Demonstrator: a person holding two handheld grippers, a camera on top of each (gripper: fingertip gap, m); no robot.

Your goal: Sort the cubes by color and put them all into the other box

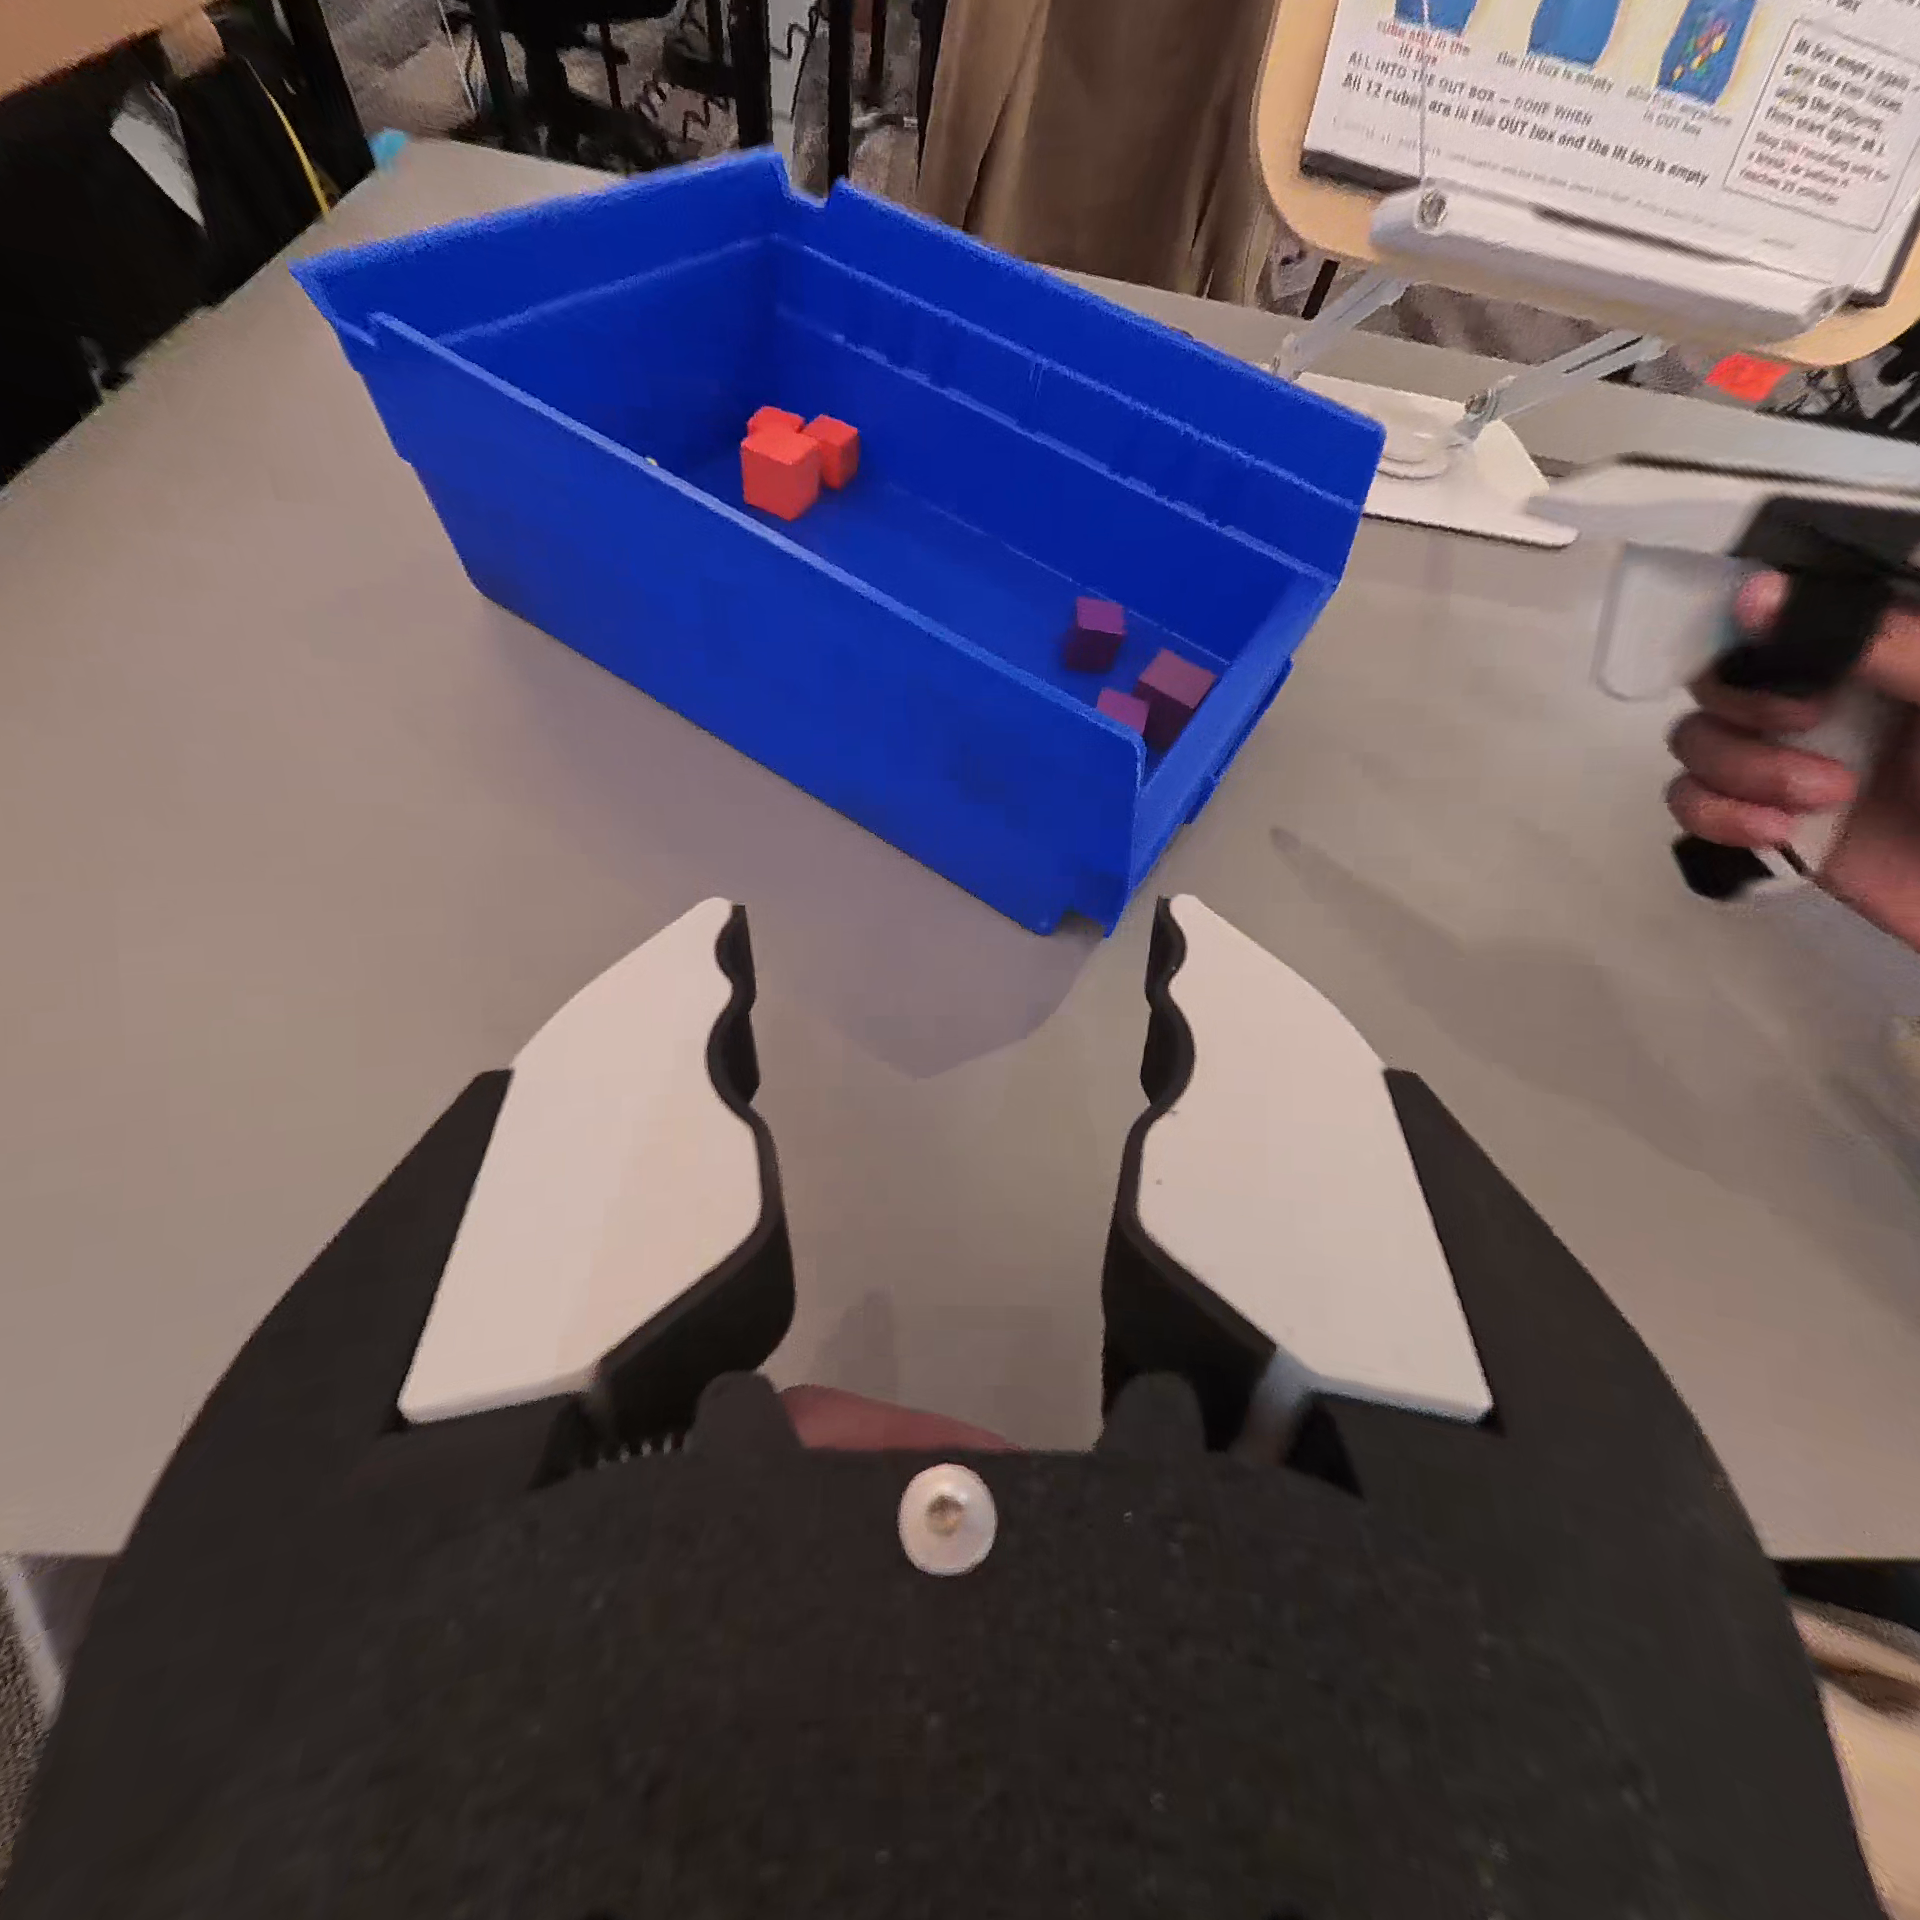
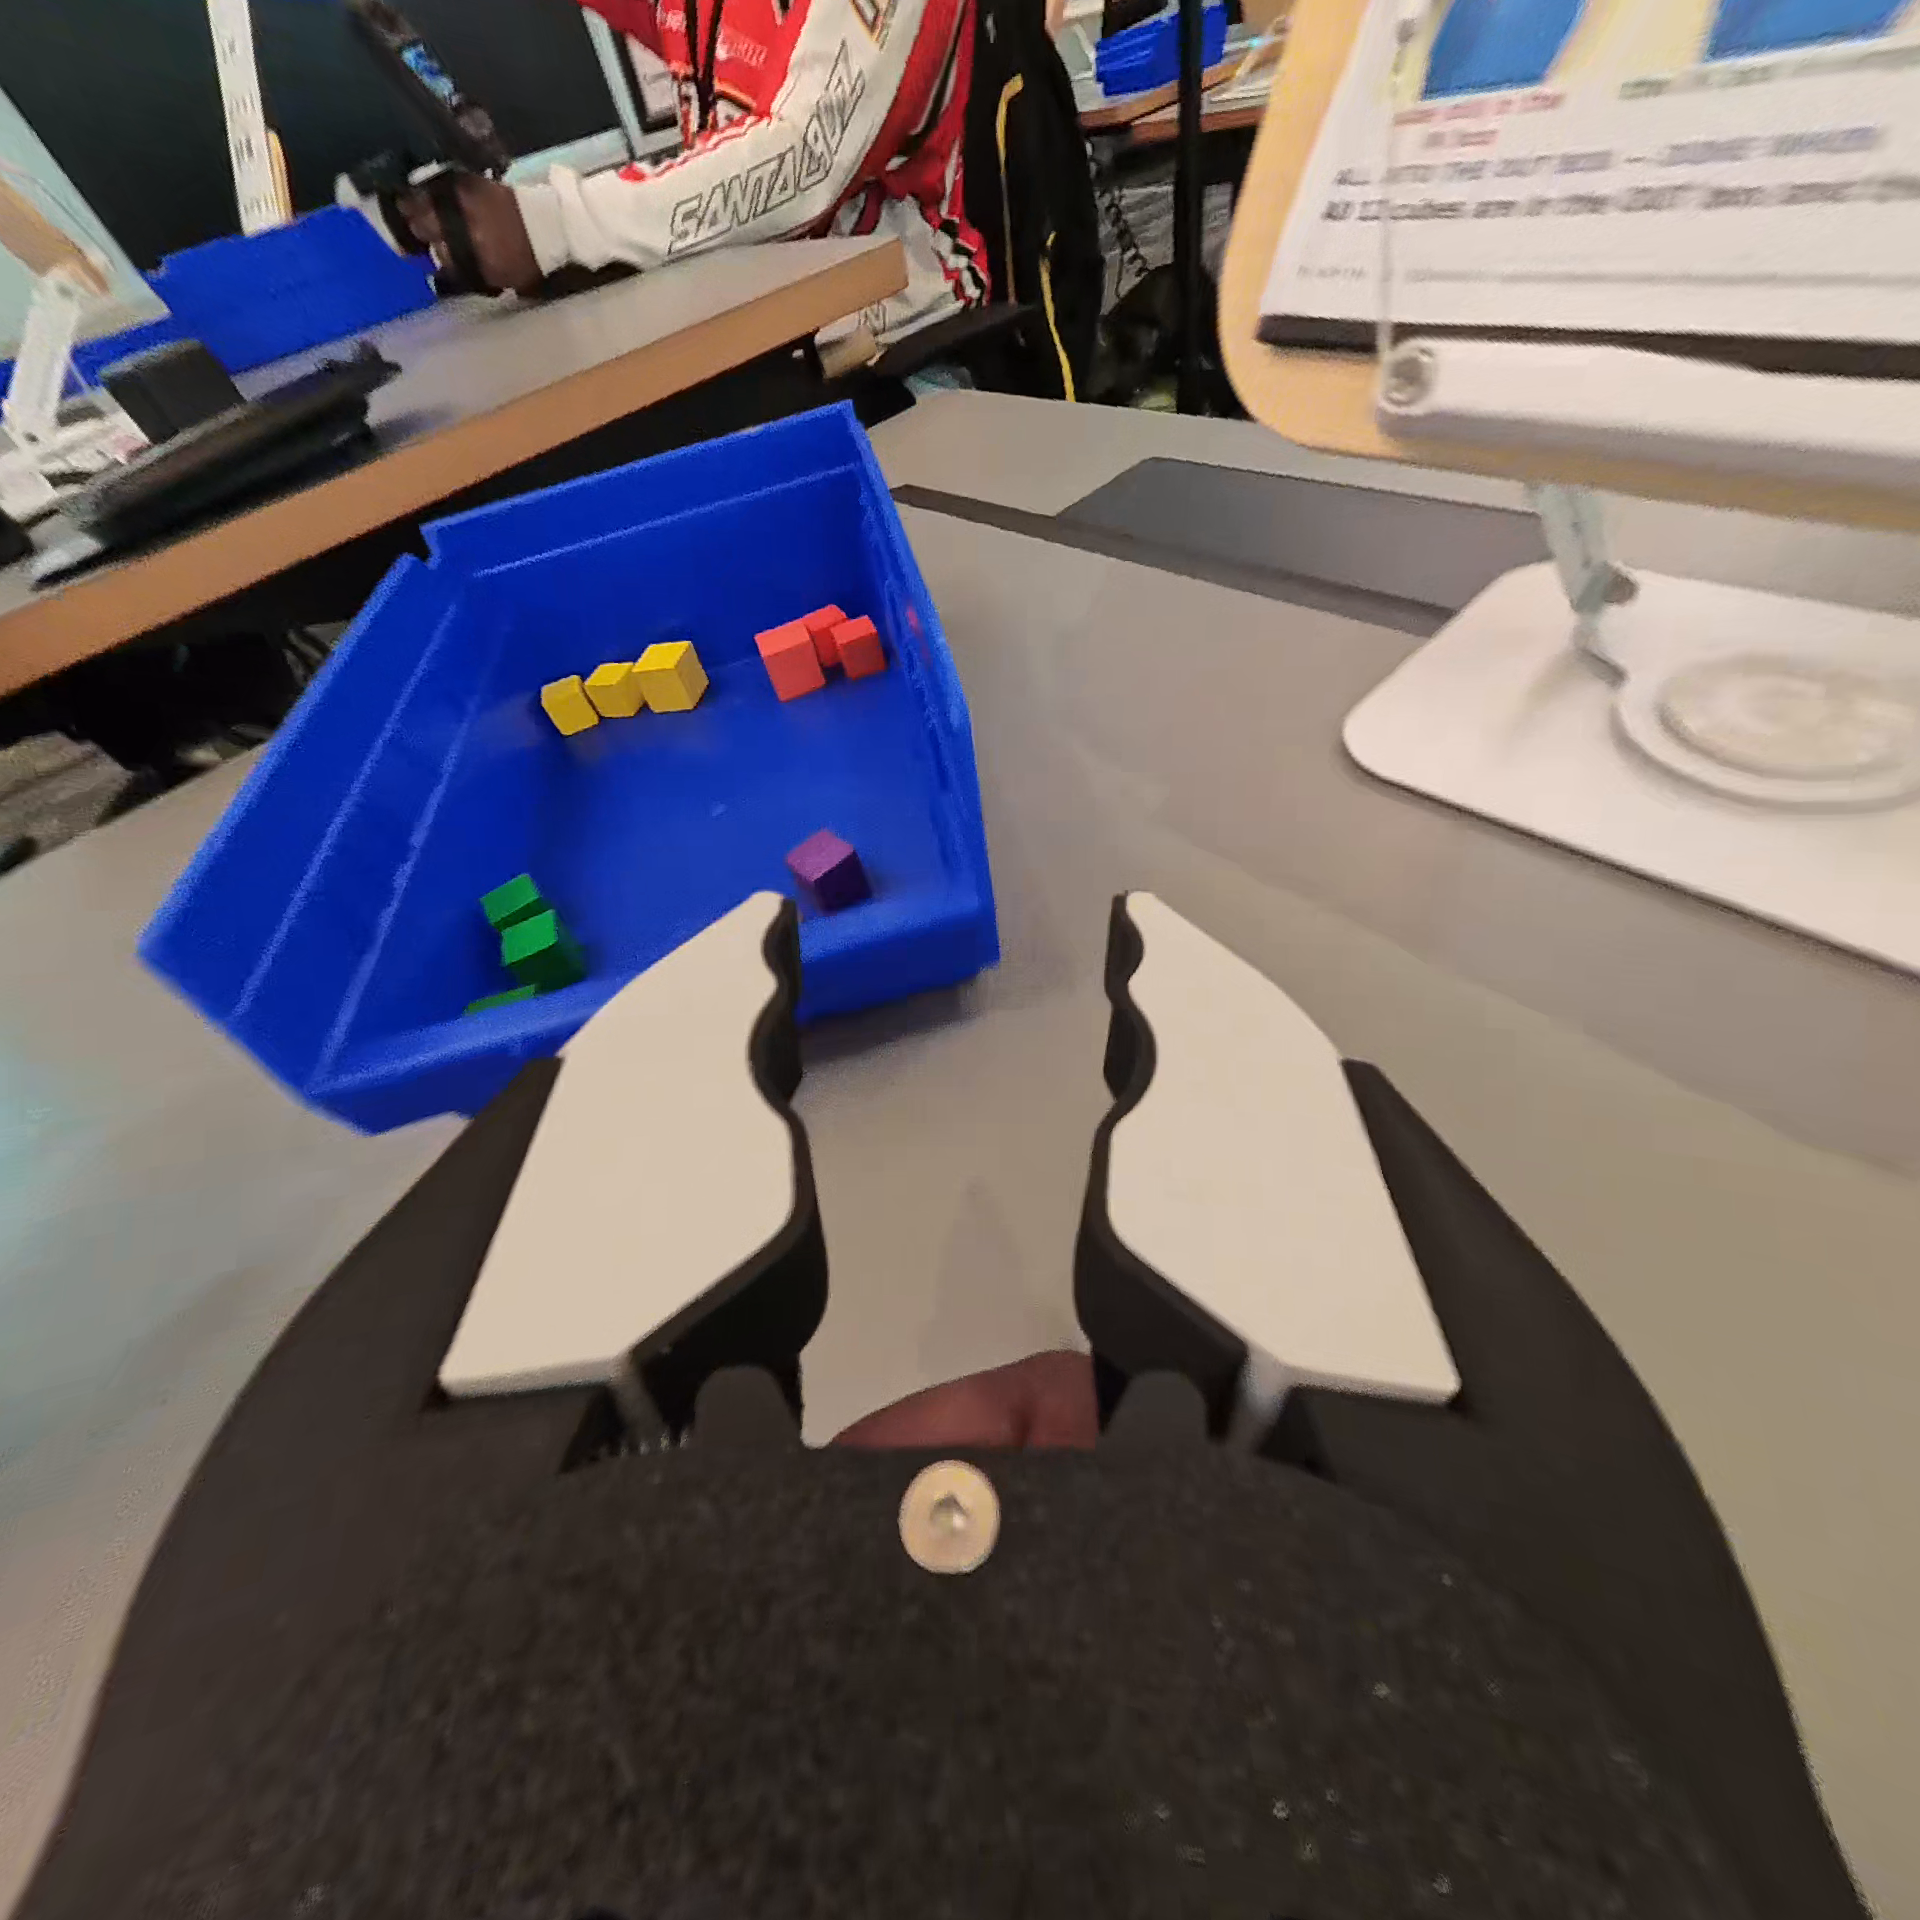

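A blue box (image 1: 831, 665) stands on the grey table. In the left wrist view it holds red cubes (image 1: 795, 457) at its far end and purple cubes (image 1: 1138, 665) at its near right end. In the right wrist view the same box (image 2: 312, 831) shows yellow cubes (image 2: 623, 686), red cubes (image 2: 821, 649), green cubes (image 2: 530, 935) and one purple cube (image 2: 828, 869). My left gripper (image 1: 948, 925) is open and empty, just short of the box's near corner. My right gripper (image 2: 954, 914) is open and empty, beside the box's near right corner. The right gripper's handle and hand (image 1: 1787, 675) also show in the left wrist view.
A white stand (image 2: 1621, 727) holding an instruction sheet (image 1: 1600, 125) sits at the back right of the table. A second table (image 2: 447, 416) with another blue bin (image 2: 291, 281) and a seated person (image 2: 790, 156) lies beyond.
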